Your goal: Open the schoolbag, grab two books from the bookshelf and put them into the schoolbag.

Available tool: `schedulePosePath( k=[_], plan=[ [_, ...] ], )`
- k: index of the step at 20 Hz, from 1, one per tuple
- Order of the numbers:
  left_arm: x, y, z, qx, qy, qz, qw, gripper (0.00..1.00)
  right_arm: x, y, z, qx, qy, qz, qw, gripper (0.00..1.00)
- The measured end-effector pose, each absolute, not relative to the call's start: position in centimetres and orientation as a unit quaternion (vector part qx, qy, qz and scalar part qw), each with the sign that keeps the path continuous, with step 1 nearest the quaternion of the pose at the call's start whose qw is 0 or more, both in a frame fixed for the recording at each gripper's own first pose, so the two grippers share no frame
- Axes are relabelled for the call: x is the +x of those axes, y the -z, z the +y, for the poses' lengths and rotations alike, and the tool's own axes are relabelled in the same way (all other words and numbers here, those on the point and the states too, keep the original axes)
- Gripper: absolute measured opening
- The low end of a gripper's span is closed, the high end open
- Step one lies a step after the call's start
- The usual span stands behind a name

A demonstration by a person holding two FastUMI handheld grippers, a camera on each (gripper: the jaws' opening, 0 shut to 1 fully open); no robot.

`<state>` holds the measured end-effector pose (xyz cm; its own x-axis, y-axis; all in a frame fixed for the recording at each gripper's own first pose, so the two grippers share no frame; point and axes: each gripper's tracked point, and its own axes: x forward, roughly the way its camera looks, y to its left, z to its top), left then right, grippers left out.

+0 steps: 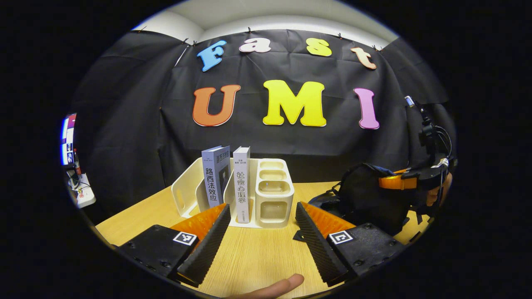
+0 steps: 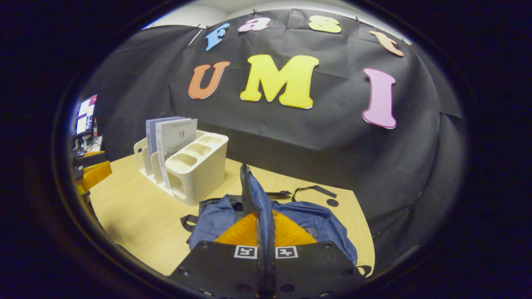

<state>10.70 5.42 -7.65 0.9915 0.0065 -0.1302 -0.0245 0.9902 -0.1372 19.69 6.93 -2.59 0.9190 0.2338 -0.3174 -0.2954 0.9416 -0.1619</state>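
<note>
Right gripper view: the right gripper is pressed together on a raised fold of the bag, a blue flap with a zip line running along it, lifted upright between the fingers. The rest of the bag lies slumped on the counter directly under and around the gripper, straps trailing toward the wall. Judgement: the opening step is in hand; the flap is pulled up, but whether the mouth is fully unzipped cannot be told.

Left gripper view: the left gripper is spread wide and holds nothing, fingers low over the counter. Straight ahead, between the fingertips, stands the shelf, a cream rack. Two books stand upright in its slots: the left book and the right book, the latter just beside the rack's cup compartments. Both are near the gripper but apart from it. The bag sits to the right of the rack, with the other gripper at its top.

Next move, as judged: advance the left gripper to straddle one book's spine, close, lift clear of the slot, and carry it right to the bag while the flap is held up.
</note>
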Motion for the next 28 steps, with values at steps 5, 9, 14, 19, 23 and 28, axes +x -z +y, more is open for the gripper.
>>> schedulePosePath(
  k=[5, 9, 14, 19, 23, 28],
  plan=[
    [14.2, 7.8, 7.7, -0.065, -0.035, 0.098, 0.992, 0.99, 20.7, -0.5, 4.6, -0.090, -0.142, 0.132, 0.977, 0.01],
    [16.8, 5.1, 8.0, -0.063, -0.026, 0.082, 0.994, 0.98, 22.1, -1.6, 3.1, -0.066, -0.148, 0.138, 0.977, 0.01],
    [20.8, 1.6, 9.1, -0.040, -0.038, 0.071, 0.996, 0.98, 23.3, -2.7, 0.7, -0.047, -0.149, 0.140, 0.978, 0.01],
    [26.4, -0.8, 9.5, -0.029, -0.024, 0.091, 0.995, 0.98, 23.6, -2.5, -0.5, -0.044, -0.151, 0.141, 0.977, 0.01],
    [31.0, -0.1, 10.4, -0.008, -0.022, 0.141, 0.990, 0.97, 23.5, -2.3, -0.7, -0.044, -0.155, 0.141, 0.977, 0.01],
    [35.6, 2.1, 11.8, 0.040, -0.037, 0.212, 0.976, 0.95, 23.1, -2.0, -0.7, -0.039, -0.159, 0.141, 0.976, 0.01]
  ],
)
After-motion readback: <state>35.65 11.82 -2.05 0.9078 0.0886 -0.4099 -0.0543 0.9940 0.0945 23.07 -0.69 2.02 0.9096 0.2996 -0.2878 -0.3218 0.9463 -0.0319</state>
